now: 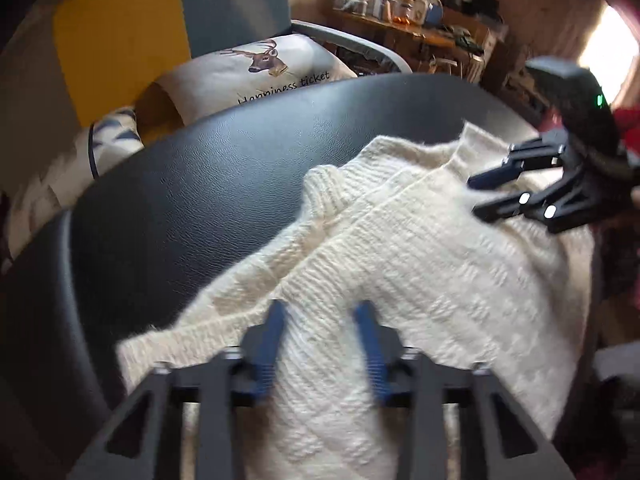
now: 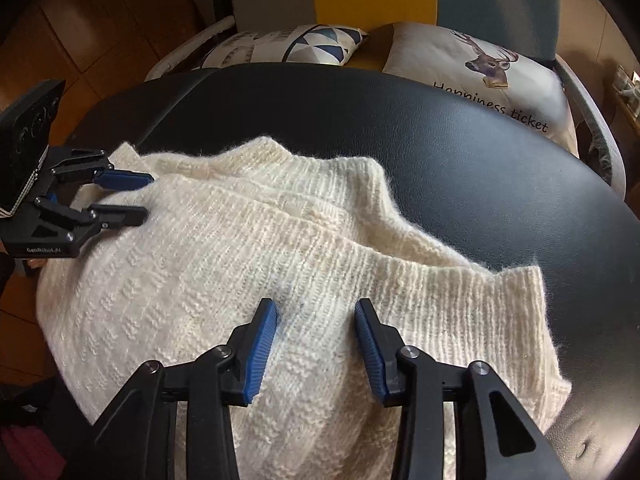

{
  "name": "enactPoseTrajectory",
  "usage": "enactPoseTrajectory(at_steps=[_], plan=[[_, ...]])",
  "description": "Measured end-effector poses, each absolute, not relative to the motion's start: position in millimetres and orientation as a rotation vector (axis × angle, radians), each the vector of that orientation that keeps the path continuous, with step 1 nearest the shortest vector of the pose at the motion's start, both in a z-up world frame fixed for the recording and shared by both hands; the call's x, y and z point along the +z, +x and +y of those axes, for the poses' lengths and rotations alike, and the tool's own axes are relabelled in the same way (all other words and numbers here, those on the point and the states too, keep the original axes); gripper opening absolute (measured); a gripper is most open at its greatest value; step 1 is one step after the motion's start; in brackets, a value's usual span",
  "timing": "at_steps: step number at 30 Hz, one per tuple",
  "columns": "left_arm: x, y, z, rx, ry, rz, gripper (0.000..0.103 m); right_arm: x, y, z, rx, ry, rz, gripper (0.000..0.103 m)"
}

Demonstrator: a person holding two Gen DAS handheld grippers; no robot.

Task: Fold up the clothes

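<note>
You are at a mid-fold stage. The cream knit sweater [image 2: 248, 264] lies on the black padded tabletop [image 2: 420, 120], bunched toward your near edge, with part of its body hanging over that edge. One layer is already doubled over: a ribbed band [image 2: 360, 248] runs diagonally across the top surface, and a ribbed cuff or collar [image 1: 324, 188] stands up at the far side. The far half of the tabletop is bare.

Both tongs are released and hold nothing. The left tongs [image 1: 322, 312] hover over the sweater body with the blue pads apart; in the right wrist view they appear at the sweater's left corner [image 2: 146, 196], jaws parted, just above or touching the knit. Which of the two cannot be determined. The right tongs [image 2: 316, 308] sit over the ribbed band, pads spread, cloth visible between them but not pinched.

The next move appears to be a paired grasp.

1. Lower each set of tongs onto an edge of the folded layer.
2. Clench on the full thickness of the knit, not on loose surface fibres.
3. Lift both sides together and carry the fold toward the bare far tabletop.

The knit is thick and fuzzy and will probably sag between the two grips. The overhanging portion may drag the garment toward you. Two cushions [image 2: 480, 64] lie beyond the tabletop and are not involved.
</note>
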State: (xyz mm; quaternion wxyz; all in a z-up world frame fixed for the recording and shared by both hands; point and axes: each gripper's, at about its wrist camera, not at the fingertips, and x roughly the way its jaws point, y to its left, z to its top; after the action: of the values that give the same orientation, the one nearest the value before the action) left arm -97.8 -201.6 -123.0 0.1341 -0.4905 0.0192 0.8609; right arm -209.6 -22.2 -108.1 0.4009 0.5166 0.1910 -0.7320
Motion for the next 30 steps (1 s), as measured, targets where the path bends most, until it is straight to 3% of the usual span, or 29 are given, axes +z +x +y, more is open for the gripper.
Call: enactPoseTrajectory(at_steps=[1, 2, 4, 9, 13, 15, 17, 20, 23, 27, 30], plan=[[-121, -95, -201, 2.533, -1.411, 0.054, 0.007, -107, -207, -24, -1.85, 1.291, 0.494, 0.023], [-117, -93, -201, 2.57, -1.391, 0.053, 0.007, -105, -205, -25, -1.853, 1.281, 0.51, 0.013], [-113, -92, -201, 2.621, -1.364, 0.06, 0.007, -96, -205, -28, -1.878, 1.248, 0.546, 0.006], [-135, -105, -198, 2.665, -1.456, 0.12, 0.011, -113, -211, -29, -1.936, 1.296, 0.551, 0.005], [-133, -102, -202, 2.699, -1.455, 0.037, 0.013, -114, -205, -27, -2.005, 1.282, 0.521, 0.006], [-125, -99, -209, 2.706, -1.456, -0.033, 0.019, -112, -204, -26, -2.014, 1.271, 0.507, 0.007], [-112, -90, -214, 2.763, -1.417, -0.06, 0.028, -108, -207, -21, -2.009, 1.278, 0.481, 0.018], [-90, -68, -217, 2.858, -1.314, -0.087, 0.037, -93, -215, -5, -2.018, 1.296, 0.347, 0.023], [-84, -46, -212, 2.856, -1.272, -0.118, 0.041, -84, -210, 7, -2.051, 1.285, 0.362, 0.023], [-113, -45, -205, 2.8, -1.431, -0.06, 0.045, -102, -217, 19, -2.068, 1.373, 0.415, 0.025], [-126, -47, -209, 2.773, -1.472, -0.059, 0.047, -112, -209, 33, -2.077, 1.441, 0.253, 0.026]])
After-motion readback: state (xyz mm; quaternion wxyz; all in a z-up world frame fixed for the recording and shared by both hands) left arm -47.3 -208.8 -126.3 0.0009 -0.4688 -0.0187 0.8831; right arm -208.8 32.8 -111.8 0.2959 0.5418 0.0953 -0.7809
